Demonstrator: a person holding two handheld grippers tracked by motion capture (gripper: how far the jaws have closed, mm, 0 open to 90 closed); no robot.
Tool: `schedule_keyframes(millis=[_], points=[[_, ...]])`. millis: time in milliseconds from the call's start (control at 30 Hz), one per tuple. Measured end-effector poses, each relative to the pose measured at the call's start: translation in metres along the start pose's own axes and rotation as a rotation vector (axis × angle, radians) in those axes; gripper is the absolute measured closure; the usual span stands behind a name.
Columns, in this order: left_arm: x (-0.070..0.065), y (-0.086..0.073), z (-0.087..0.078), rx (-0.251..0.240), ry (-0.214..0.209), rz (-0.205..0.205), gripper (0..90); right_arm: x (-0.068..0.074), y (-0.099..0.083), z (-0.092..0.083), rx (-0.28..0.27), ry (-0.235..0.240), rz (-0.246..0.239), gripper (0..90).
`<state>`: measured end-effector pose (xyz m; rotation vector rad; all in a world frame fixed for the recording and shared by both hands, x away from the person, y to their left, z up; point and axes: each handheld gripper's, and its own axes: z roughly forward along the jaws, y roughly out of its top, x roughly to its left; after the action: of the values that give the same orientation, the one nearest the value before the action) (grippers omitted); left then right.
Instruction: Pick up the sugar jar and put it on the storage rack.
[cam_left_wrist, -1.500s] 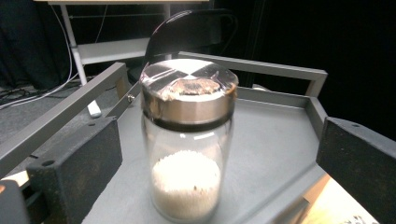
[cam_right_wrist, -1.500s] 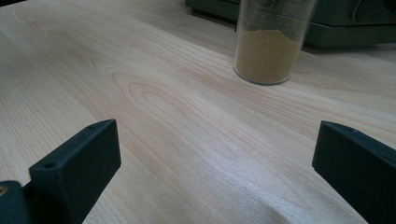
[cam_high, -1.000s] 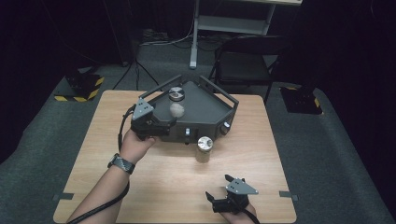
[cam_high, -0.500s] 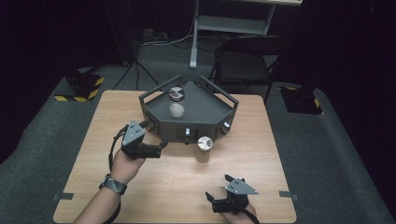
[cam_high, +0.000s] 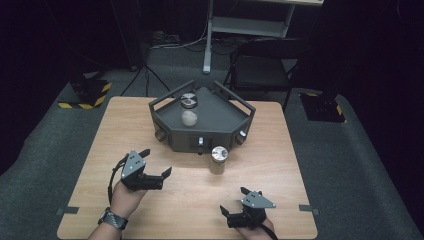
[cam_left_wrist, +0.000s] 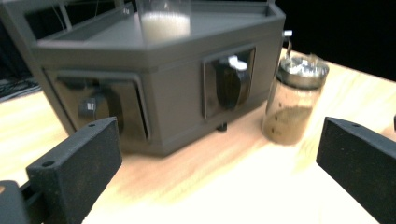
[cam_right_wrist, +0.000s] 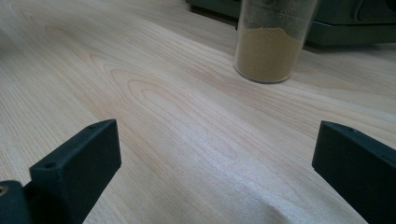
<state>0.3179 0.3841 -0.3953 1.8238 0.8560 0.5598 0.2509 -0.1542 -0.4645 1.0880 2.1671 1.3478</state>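
Left tool (cam_high: 156, 164): jaws standing wide apart, gripping nothing, hovering over the counter (cam_high: 100, 150). Right tool (cam_high: 235, 202): jaws also apart and empty, resting low near the counter's front edge.

Jar of brown powder (cam_high: 218, 160), metal lid, is standing upright on the counter, ahead of both tools: ahead and to the right in the left gripper view (cam_left_wrist: 294, 105), ahead and right of centre in the right gripper view (cam_right_wrist: 271, 46). It is sitting just beside the front face of the dark angular rack (cam_high: 220, 132).

Counter is showing pale wood grain. Surrounding room is lying dark; grey floor (cam_high: 350, 165), a folding chair (cam_high: 260, 65) behind.
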Motion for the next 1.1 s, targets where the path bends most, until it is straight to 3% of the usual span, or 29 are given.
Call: schedule_keyframes(millis=[500, 567, 667, 933, 1100], points=[[-0.013, -0.043, -0.017, 0.056, -0.008, -0.02, 0.3, 0.001, 0.001, 0.001, 0.007, -0.004, -0.004, 0.9], [-0.015, -0.046, -0.019, 0.067, -0.004, -0.024, 0.3, 0.002, 0.002, 0.001, 0.008, -0.005, -0.004, 0.9], [-0.02, -0.052, -0.021, 0.077, 0.002, 0.002, 0.4, 0.002, 0.002, 0.001, 0.01, -0.008, -0.008, 0.9], [-0.019, -0.063, -0.02, 0.107, -0.007, 0.011, 0.4, 0.004, 0.003, 0.002, 0.016, -0.02, -0.003, 0.9], [-0.016, -0.067, -0.02, 0.099, -0.021, 0.0, 0.6, 0.006, 0.004, 0.003, 0.02, -0.031, -0.002, 0.9]])
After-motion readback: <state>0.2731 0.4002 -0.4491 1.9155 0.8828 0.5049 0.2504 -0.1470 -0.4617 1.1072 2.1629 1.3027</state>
